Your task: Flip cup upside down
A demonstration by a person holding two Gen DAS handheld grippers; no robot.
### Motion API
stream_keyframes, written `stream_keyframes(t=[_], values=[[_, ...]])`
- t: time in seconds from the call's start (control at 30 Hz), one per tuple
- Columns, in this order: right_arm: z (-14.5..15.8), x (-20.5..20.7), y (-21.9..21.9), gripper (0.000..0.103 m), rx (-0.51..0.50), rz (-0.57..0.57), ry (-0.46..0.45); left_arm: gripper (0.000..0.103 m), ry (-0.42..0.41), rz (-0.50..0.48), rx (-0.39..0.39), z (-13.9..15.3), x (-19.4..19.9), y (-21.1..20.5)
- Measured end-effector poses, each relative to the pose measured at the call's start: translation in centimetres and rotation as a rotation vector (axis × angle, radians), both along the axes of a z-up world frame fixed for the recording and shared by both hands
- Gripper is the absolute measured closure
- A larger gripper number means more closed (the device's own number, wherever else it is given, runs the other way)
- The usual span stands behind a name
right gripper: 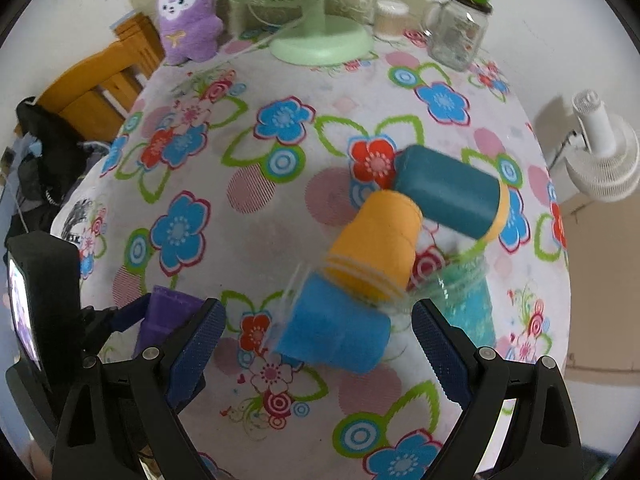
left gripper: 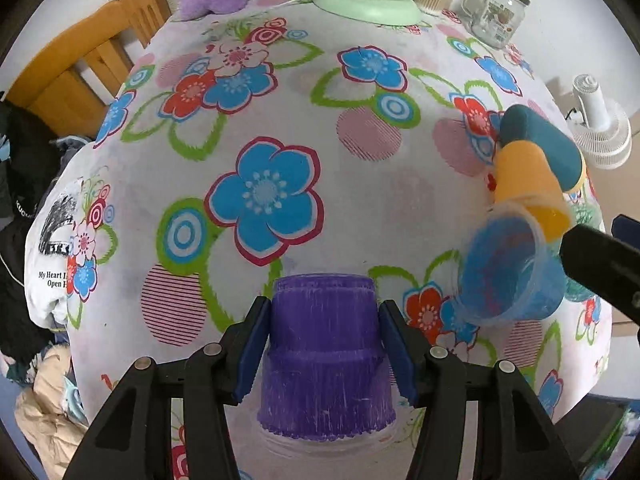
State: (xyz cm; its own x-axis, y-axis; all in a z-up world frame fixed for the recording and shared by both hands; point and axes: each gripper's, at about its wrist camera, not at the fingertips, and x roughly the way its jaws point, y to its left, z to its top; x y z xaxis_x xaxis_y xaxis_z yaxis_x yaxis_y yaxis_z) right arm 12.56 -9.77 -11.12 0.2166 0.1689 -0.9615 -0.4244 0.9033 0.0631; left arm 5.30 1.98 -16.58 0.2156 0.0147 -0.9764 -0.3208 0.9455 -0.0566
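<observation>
five plastic cups on the floral cloth (left gripper: 360, 200) — purple cup (left gripper: 326, 356) stood rim-down, pinched between the left gripper (left gripper: 326, 350) pads; blue cup (right gripper: 336, 334), orange cup (right gripper: 376, 248) and dark teal cup (right gripper: 448, 196) lay tipped, a glittery teal cup (right gripper: 470, 304) beside them; right gripper (right gripper: 316, 344) spread wide, blue cup between its fingers, untouched.

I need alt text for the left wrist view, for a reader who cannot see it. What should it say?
The left gripper closes its blue-padded fingers on a purple cup standing upside down on a floral tablecloth. To the right, blue, orange and teal cups lie tipped over.
</observation>
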Motion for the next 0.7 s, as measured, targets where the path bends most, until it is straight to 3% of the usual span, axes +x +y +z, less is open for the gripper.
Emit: stream_keyframes(t=[0.03, 0.1, 0.13, 0.37, 0.53, 0.7], values=[[-0.1, -0.2, 0.0, 0.007, -0.003, -0.005, 0.003, 0.042, 0.001, 0.001, -0.005, -0.1, 0.0, 0.1], [-0.3, -0.5, 0.1, 0.007, -0.01, -0.007, 0.004, 0.025, 0.009, 0.008, -0.022, -0.3, 0.0, 0.3], [-0.4, -0.6, 0.1, 0.007, -0.012, -0.008, 0.004, 0.023, 0.011, 0.009, -0.029, -0.3, 0.0, 0.3], [0.9, -1.5, 0.7, 0.007, 0.006, -0.018, -0.01, 0.018, -0.025, -0.016, -0.069, 2.2, -1.0, 0.8], [3.4, -2.2, 1.1, 0.007, 0.036, -0.028, -0.047, 0.018, -0.059, -0.032, -0.085, 5.0, -1.6, 1.5], [4.8, -2.9, 1.7, 0.007, 0.064, -0.049, -0.053, 0.018, -0.095, -0.042, -0.055, 7.7, -2.2, 3.0]])
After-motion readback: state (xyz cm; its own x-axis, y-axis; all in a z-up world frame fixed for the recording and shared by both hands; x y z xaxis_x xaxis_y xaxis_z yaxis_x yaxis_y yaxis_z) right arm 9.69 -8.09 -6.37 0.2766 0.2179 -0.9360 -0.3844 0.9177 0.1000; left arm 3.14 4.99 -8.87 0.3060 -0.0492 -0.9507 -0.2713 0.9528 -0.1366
